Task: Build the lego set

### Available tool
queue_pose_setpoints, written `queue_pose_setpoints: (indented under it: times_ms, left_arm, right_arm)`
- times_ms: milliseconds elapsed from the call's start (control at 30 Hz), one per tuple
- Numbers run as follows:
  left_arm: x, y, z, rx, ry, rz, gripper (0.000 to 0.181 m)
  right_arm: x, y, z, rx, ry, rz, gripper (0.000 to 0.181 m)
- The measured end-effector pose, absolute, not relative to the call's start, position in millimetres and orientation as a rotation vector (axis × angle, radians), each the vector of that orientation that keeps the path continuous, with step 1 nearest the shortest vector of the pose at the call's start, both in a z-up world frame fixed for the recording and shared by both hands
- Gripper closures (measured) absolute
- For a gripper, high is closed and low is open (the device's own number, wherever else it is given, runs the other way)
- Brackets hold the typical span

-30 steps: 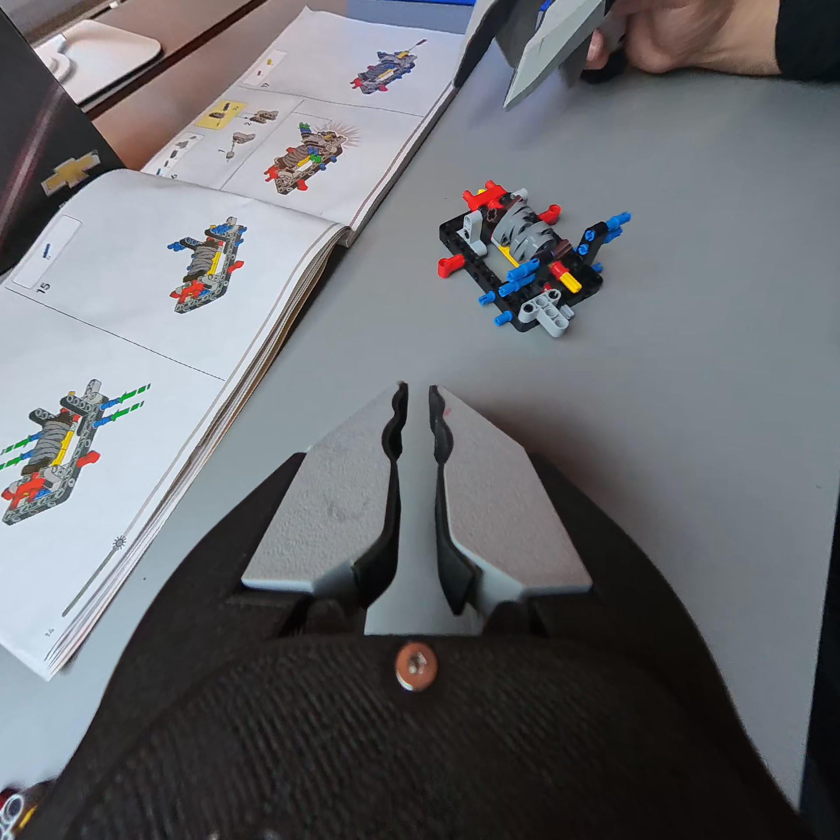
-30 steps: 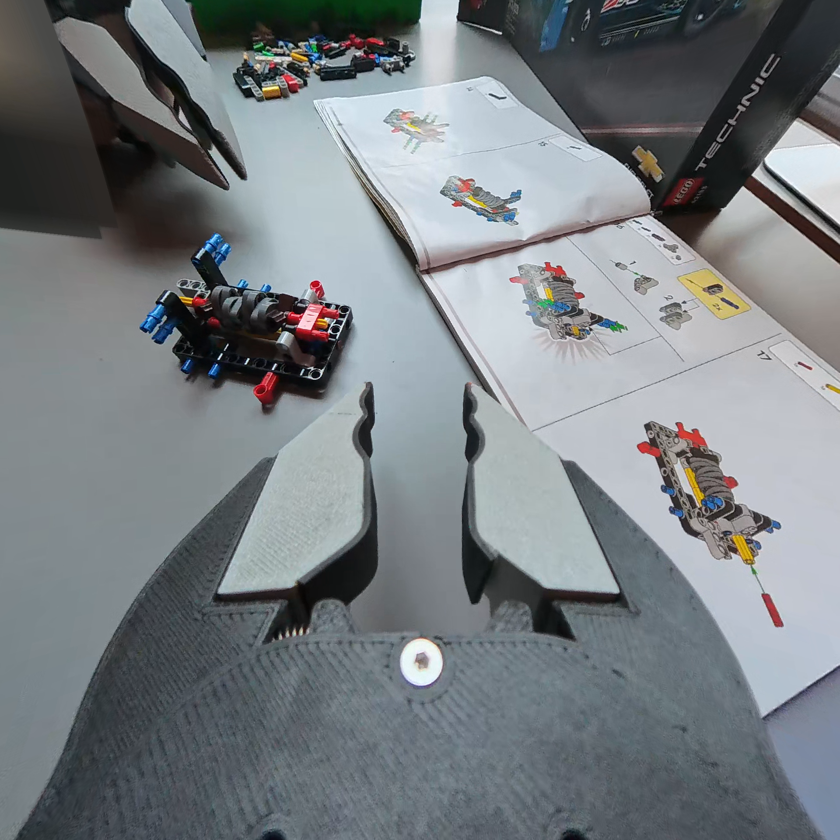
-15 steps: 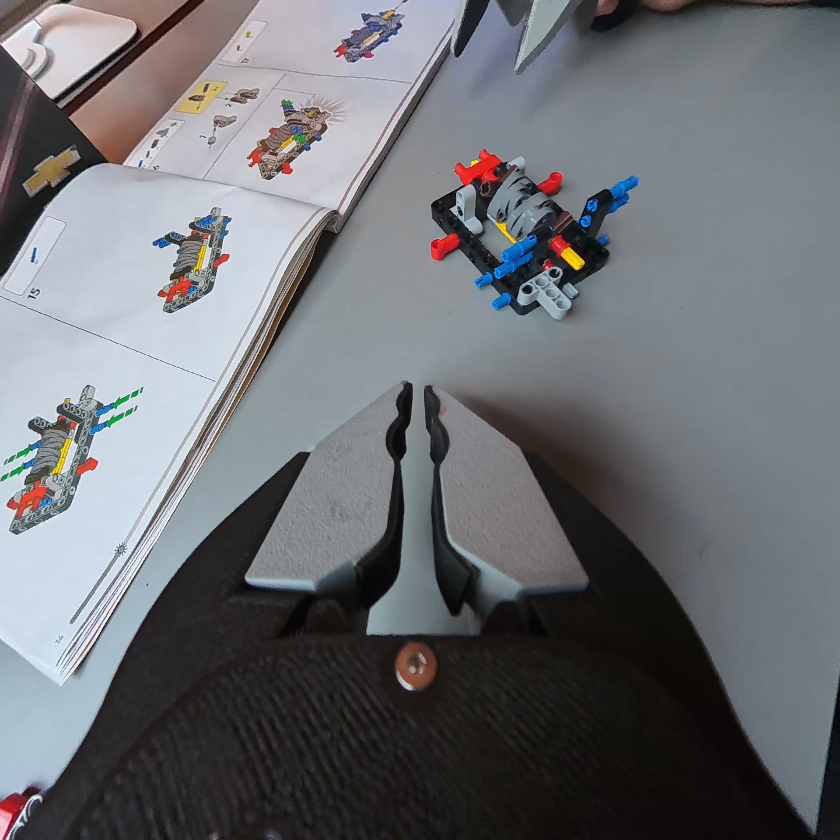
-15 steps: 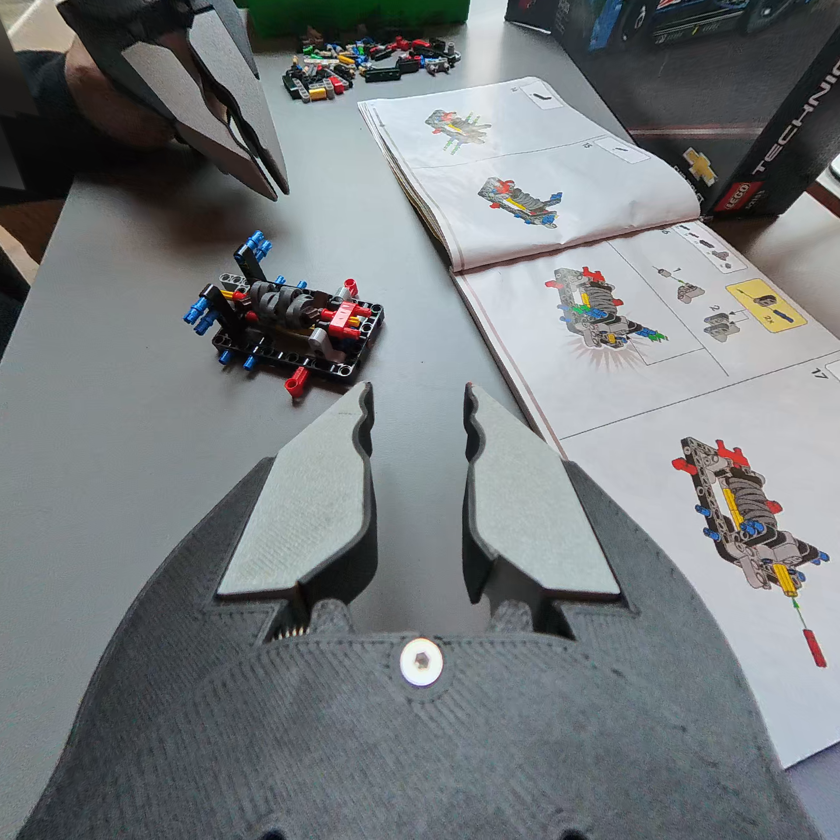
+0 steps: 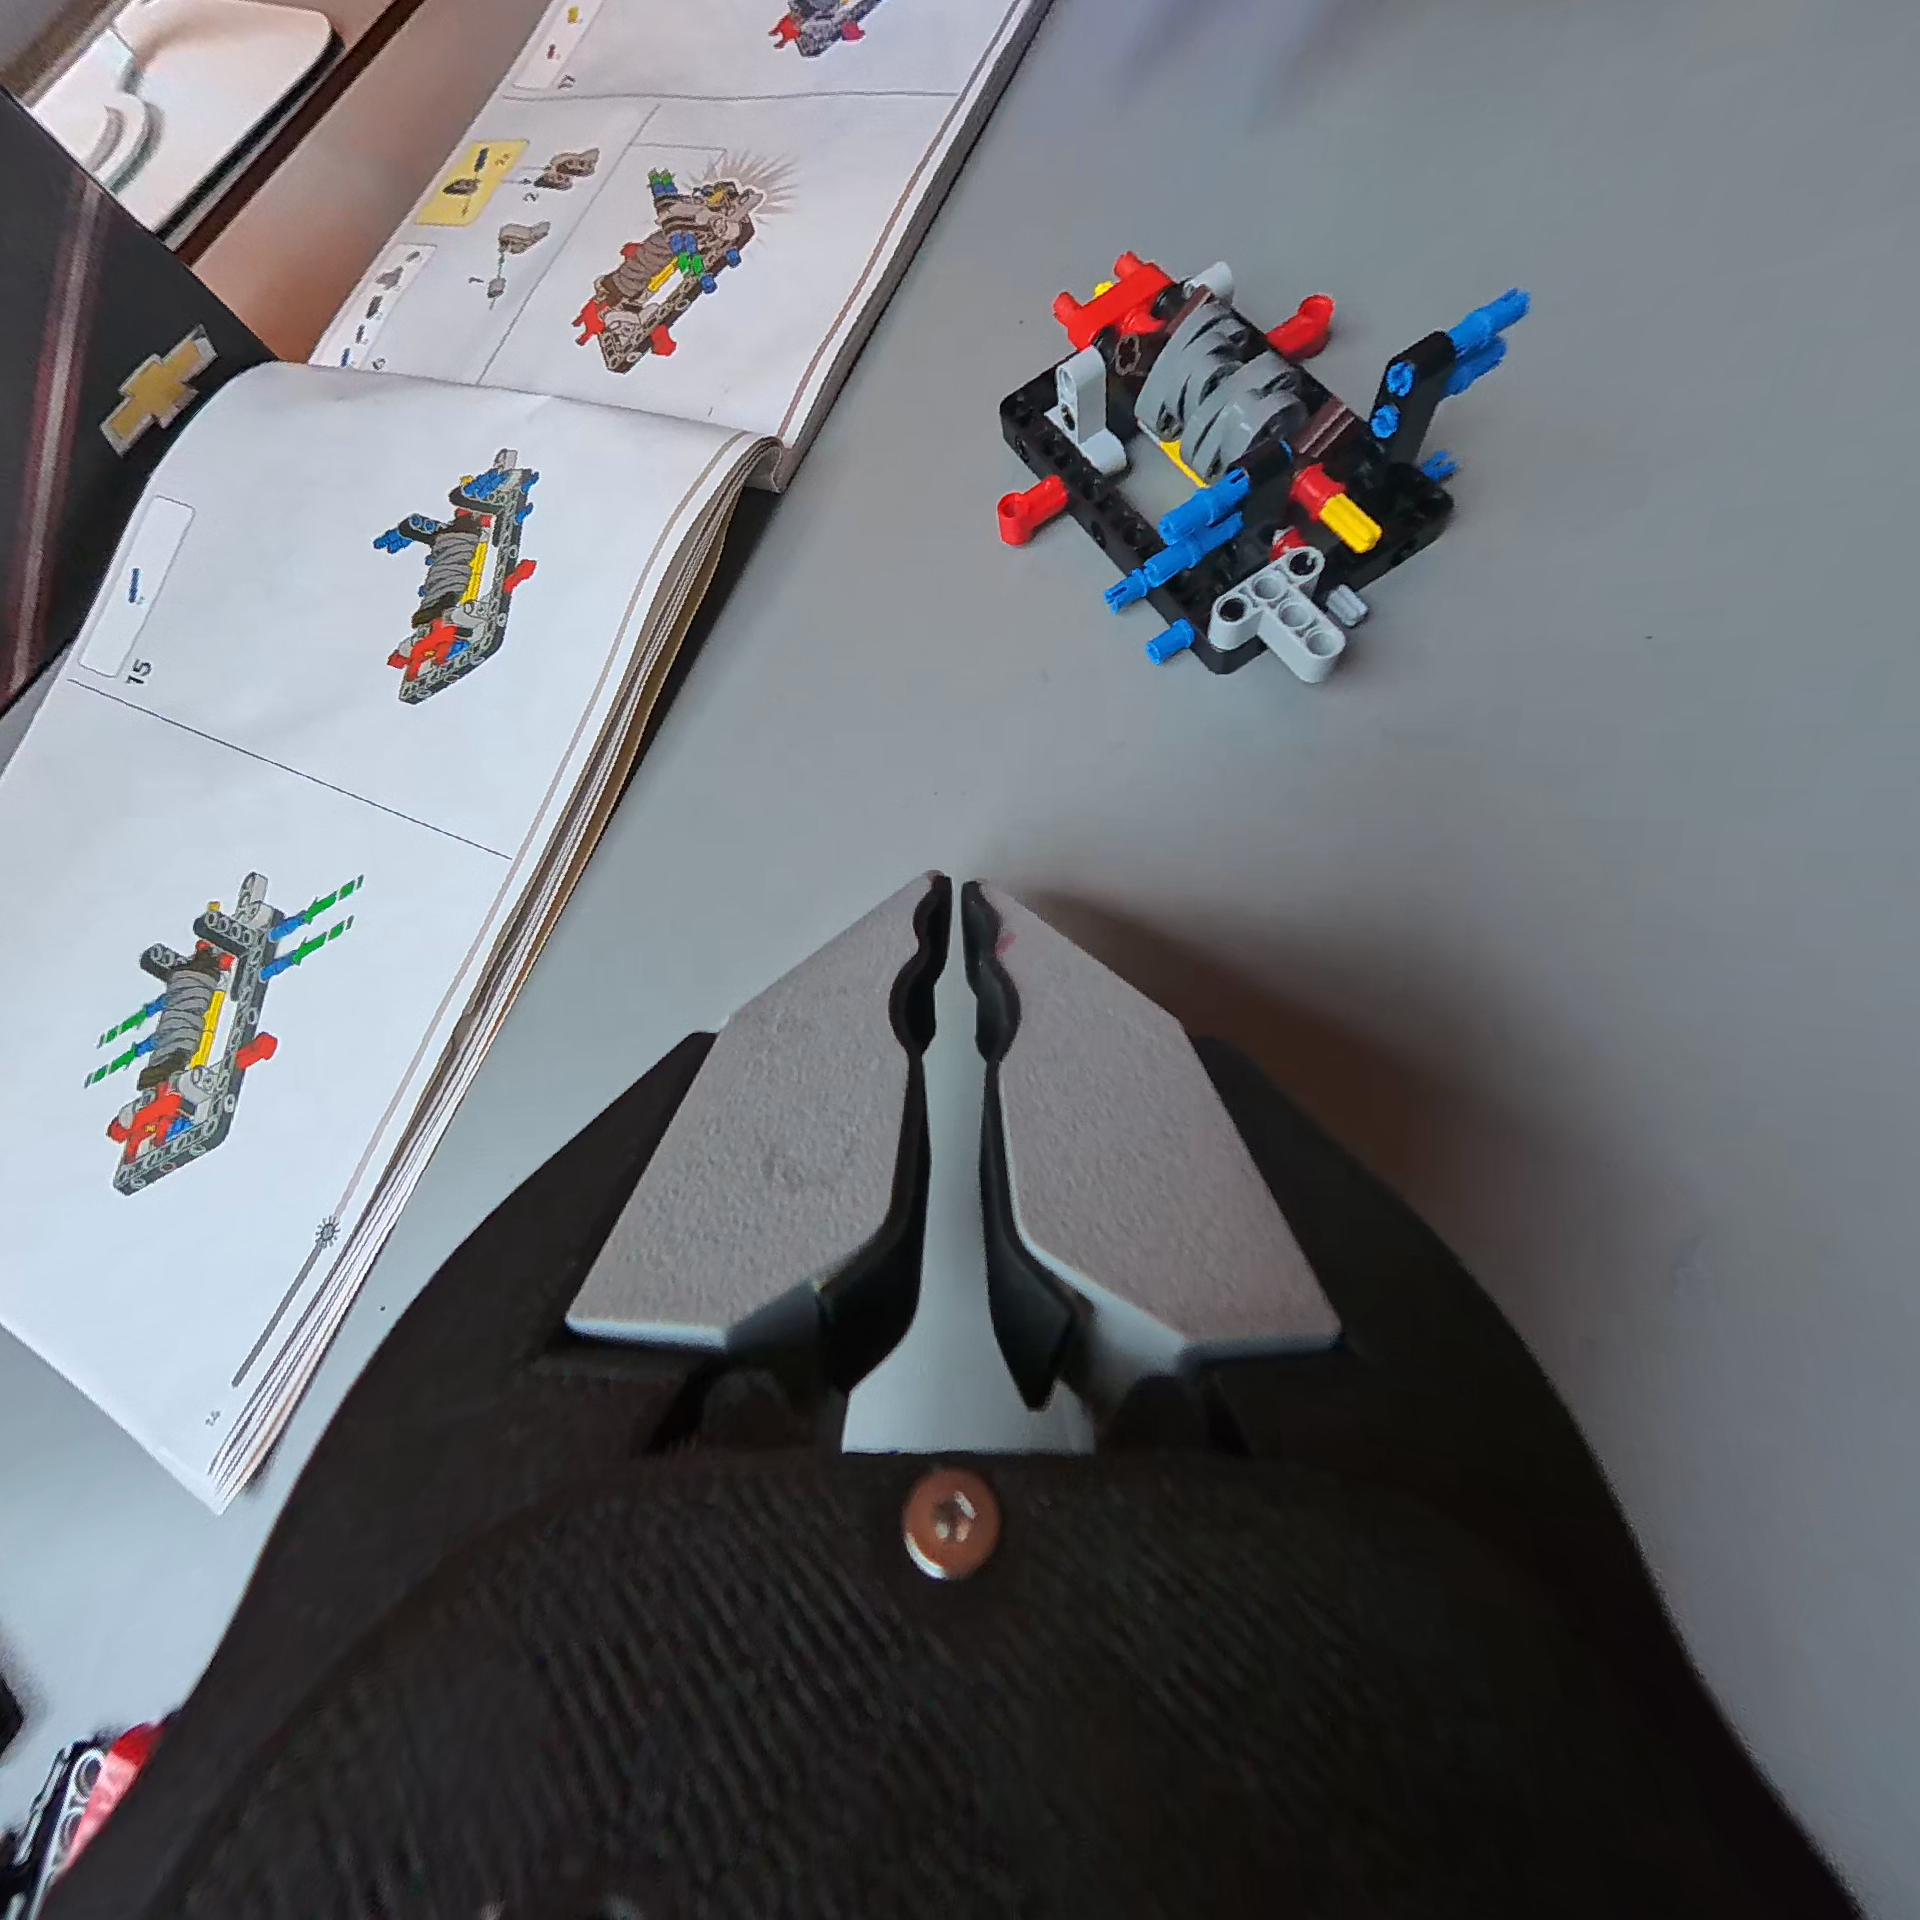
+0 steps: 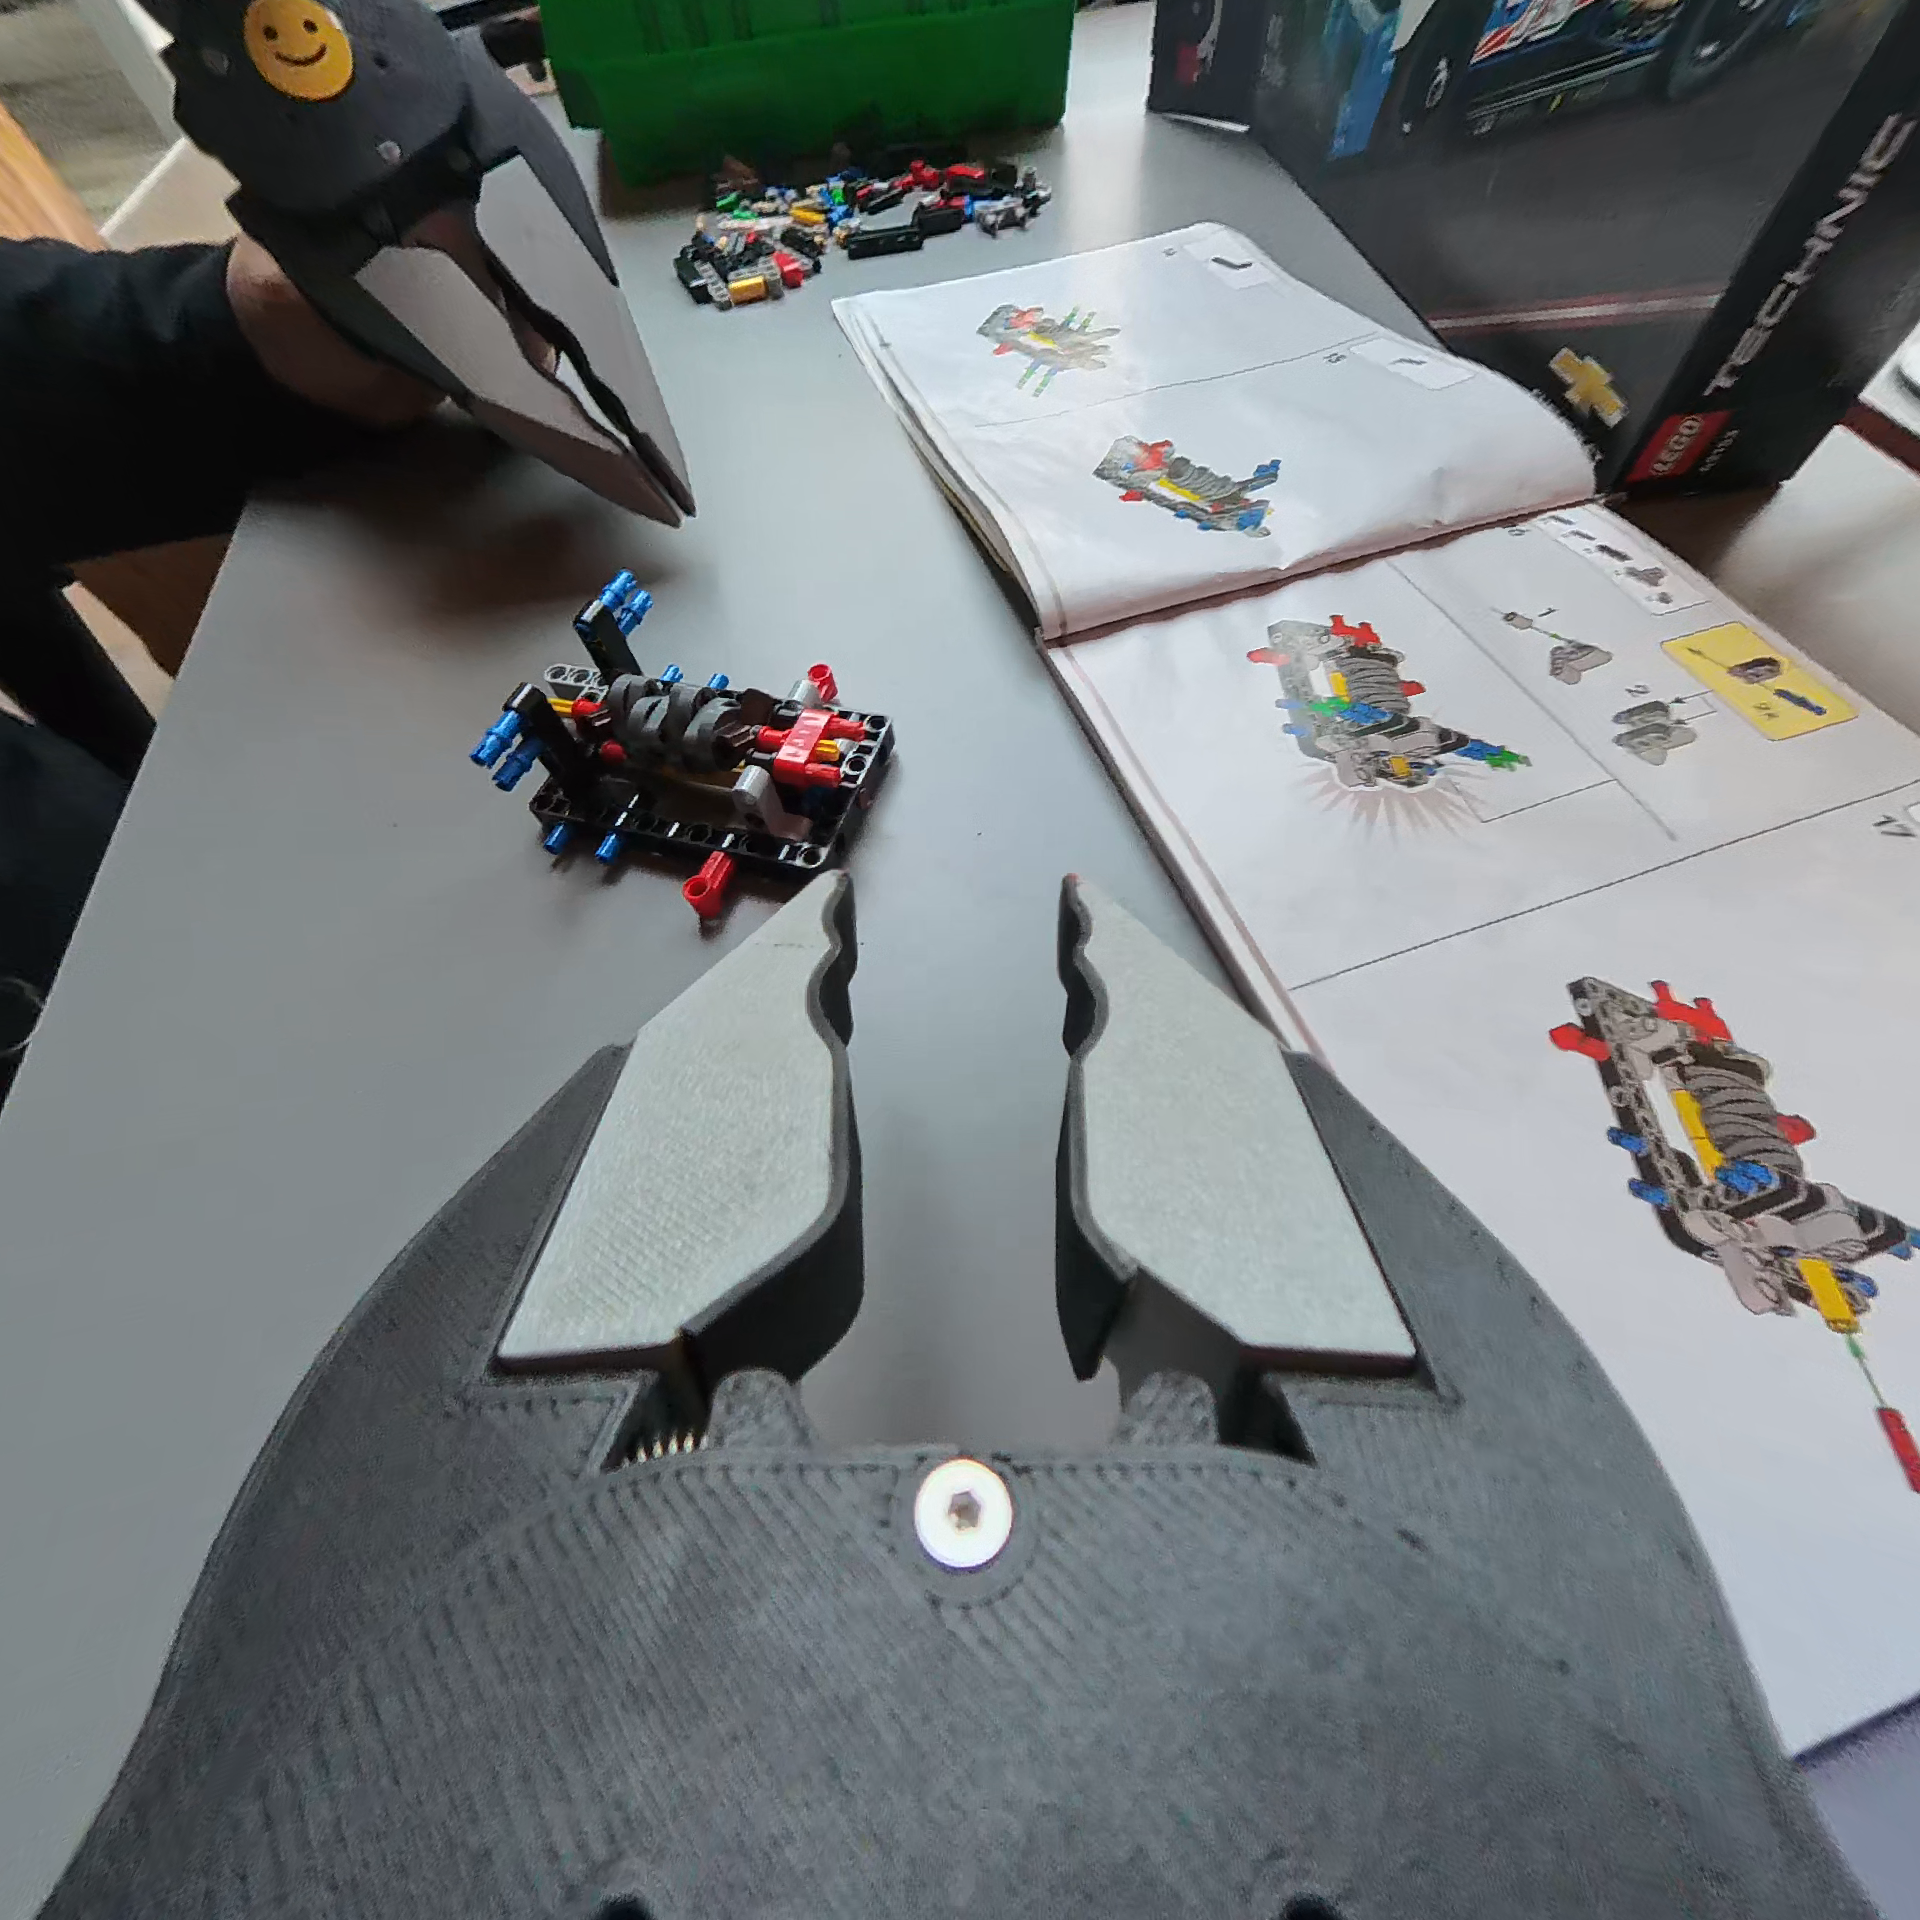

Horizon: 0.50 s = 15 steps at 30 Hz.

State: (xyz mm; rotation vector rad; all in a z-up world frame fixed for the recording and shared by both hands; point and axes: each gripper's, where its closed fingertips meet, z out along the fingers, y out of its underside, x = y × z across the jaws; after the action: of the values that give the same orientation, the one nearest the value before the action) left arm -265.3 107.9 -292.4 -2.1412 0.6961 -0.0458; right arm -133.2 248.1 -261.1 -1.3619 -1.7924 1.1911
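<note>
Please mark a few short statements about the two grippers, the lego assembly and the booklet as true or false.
1. The right gripper is open and empty. True.
2. The left gripper is shut on a blue pin. False: its fingers are together with nothing between them.
3. The lego assembly lies on the instruction booklet. False: it rests on the grey table, beside the booklet.
4. Loose lego pieces lie in front of the green bin. True.

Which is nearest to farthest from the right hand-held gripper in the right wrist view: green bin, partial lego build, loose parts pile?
From the right hand-held gripper:
1. Partial lego build, just ahead, slightly left.
2. Loose parts pile, far ahead on the table.
3. Green bin, right behind the pile, at the back edge.
</note>
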Motion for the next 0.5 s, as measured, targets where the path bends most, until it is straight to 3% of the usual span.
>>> queue_pose_setpoints:
  times_ms: [500]
  left_arm:
    - [-265,108,-298,-2.159,0.727,-0.004,0.181]
  right_arm:
    - [-147,187,-292,-1.294,-2.134,1.095,0.142]
